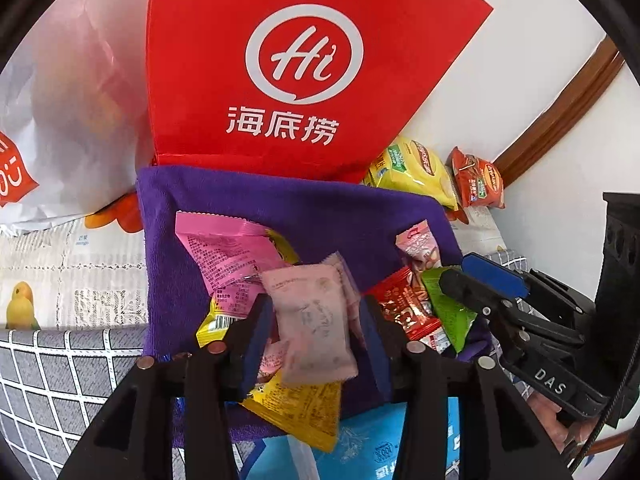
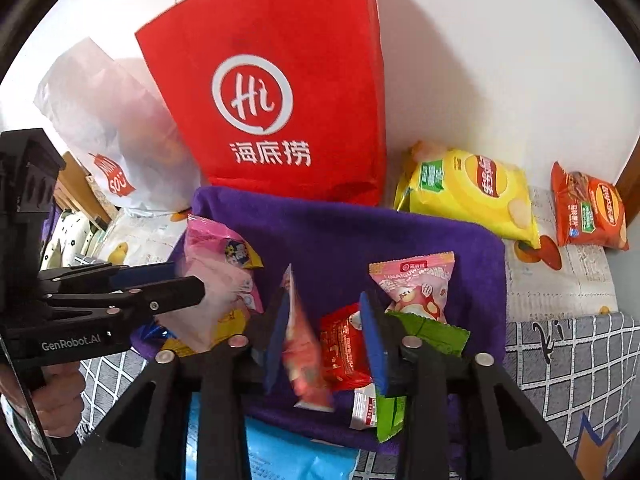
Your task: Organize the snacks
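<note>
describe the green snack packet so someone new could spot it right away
Start at the tall red paper bag against the wall, then drop to the purple towel spread before it. At the towel's right end lies the green packet, the only green wrapper, beneath a pink mushroom-print packet and beside a red one.

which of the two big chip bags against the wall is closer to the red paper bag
The yellow chip bag: it sits right beside the red paper bag, while the orange-red chip bag lies farther right, nearer the wooden trim.
</note>
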Demonstrator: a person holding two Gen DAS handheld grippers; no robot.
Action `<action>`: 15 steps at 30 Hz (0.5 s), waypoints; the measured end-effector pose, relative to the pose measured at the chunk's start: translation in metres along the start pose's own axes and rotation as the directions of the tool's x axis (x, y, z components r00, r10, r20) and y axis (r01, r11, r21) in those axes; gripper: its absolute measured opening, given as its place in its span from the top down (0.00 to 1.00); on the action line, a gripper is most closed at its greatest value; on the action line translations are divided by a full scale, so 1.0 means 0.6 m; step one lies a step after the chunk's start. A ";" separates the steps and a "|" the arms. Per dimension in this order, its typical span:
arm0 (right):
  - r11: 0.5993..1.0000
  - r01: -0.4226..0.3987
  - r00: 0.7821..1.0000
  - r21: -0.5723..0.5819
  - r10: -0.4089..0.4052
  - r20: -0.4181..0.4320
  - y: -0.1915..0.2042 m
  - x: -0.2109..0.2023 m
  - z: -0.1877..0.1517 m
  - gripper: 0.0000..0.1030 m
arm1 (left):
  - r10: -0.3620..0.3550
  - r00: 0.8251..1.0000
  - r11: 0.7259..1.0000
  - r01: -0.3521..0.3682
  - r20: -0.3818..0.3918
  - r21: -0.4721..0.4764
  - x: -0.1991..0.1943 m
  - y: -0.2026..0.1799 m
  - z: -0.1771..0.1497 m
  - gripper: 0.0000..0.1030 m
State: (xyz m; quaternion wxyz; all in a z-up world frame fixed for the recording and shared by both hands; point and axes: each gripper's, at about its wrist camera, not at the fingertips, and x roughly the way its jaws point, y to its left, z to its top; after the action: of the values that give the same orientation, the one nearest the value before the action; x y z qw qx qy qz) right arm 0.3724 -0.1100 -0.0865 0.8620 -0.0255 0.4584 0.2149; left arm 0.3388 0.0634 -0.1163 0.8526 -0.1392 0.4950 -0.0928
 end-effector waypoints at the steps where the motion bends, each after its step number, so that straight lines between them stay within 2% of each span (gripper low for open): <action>1: 1.000 0.008 1.000 -0.005 -0.008 0.006 0.002 -0.005 0.001 0.64 | 0.002 1.000 1.000 -0.003 0.005 0.001 -0.005 -0.001 0.001 0.57; 8: 0.996 0.080 0.991 -0.027 -0.076 0.108 0.027 -0.074 0.005 0.64 | 0.027 0.997 0.999 -0.031 0.073 0.042 -0.062 -0.025 0.005 0.53; 13: 0.992 0.120 0.985 -0.028 -0.116 0.127 0.049 -0.128 -0.007 0.61 | 0.079 0.982 0.992 -0.095 0.171 0.087 -0.122 -0.050 -0.012 0.36; 15: 0.989 0.145 0.979 -0.016 -0.141 0.145 0.054 -0.156 -0.021 0.61 | 0.089 0.978 0.989 -0.110 0.191 0.101 -0.143 -0.056 -0.030 0.34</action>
State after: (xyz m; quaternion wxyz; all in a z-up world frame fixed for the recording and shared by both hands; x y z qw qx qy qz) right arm 0.3043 -0.1160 -0.0141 0.9056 -0.0542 0.3893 0.1595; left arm 0.2801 0.0545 -0.0434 0.9051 -0.0747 0.4136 -0.0640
